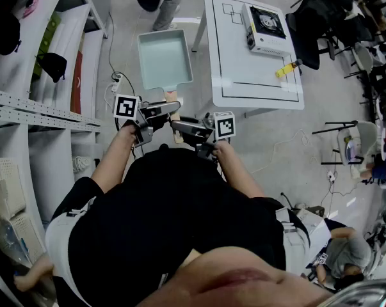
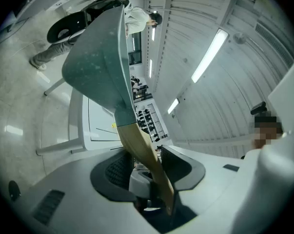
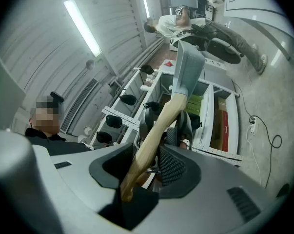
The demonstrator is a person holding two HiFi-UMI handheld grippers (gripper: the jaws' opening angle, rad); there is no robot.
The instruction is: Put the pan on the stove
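Observation:
A rectangular pale-teal pan [image 1: 164, 59] with a wooden handle [image 1: 172, 98] hangs in the air over the floor, just left of the white table [image 1: 244, 75]. My left gripper [image 1: 162, 111] and right gripper [image 1: 182, 125] are both shut on that handle from opposite sides. In the left gripper view the handle [image 2: 144, 155] runs between the jaws of the left gripper [image 2: 143, 164] up to the pan [image 2: 100, 57]. The right gripper view shows the handle [image 3: 154, 135] in the right gripper [image 3: 149, 161], with the pan [image 3: 188, 67] edge-on. A white portable stove [image 1: 267, 25] sits at the table's far right corner.
A small yellow object [image 1: 286, 69] lies on the table near the stove. White shelving [image 1: 52, 50] lines the left side, with a power strip and cable [image 1: 116, 82] on the floor. A person [image 1: 167, 2] stands beyond the pan. Chairs and gear [image 1: 365, 56] crowd the right.

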